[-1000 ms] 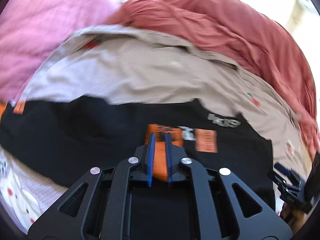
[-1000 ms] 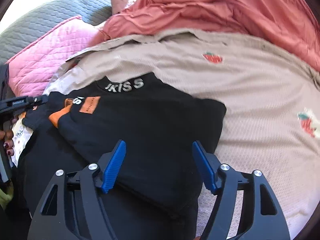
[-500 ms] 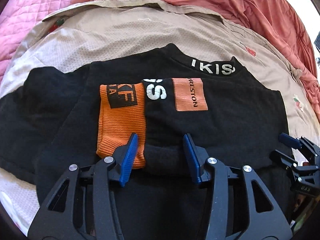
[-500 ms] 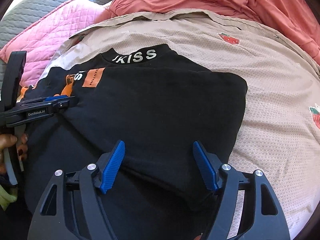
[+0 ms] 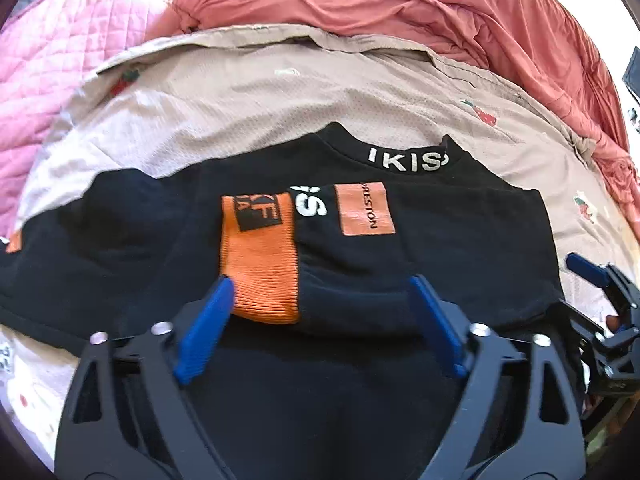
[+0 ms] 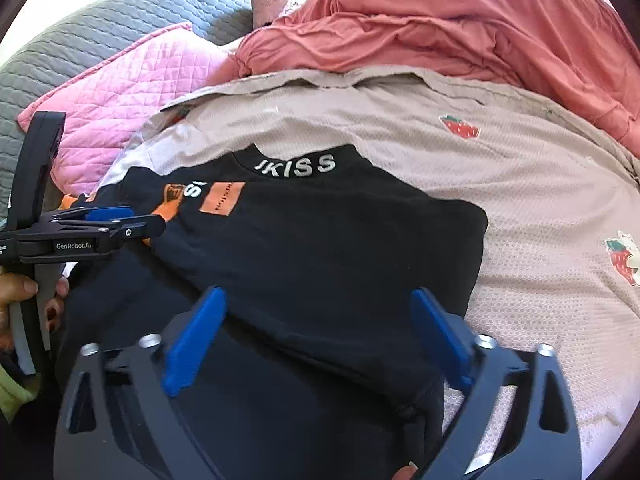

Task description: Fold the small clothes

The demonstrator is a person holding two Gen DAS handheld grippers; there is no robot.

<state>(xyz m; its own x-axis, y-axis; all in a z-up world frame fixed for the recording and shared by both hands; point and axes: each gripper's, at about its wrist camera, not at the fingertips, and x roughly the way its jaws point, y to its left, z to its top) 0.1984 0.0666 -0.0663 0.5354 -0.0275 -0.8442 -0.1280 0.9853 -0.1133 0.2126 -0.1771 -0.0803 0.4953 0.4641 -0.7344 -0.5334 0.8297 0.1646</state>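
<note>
Since a second ago the left tongs [image 5: 320, 320] have let go of the orange cuff [image 5: 260, 264] they were pinching, and their jaws are opening with nothing pressed between the blue pads. In the left wrist view the black top [image 5: 420, 248] lies on the bed over a beige strawberry-print cloth [image 5: 280, 100], with the sleeve folded in across the chest, so the cuff rests flat beside the orange patch [image 5: 365, 210]. The other sleeve is spread out to the left of the picture. The right tongs [image 5: 592, 280] show at the right edge, near the top's side. In the right wrist view the right tongs [image 6: 316, 328] hover over the lower part of the top [image 6: 320, 248], jaws opening too and wide apart, gripping nothing. The left tongs [image 6: 120, 220] sit at the sleeve's end, a hand [image 6: 24, 300] on their handle. I judge the fold about half done: one side is turned in, the far sleeve and the final fold upward remain.
</note>
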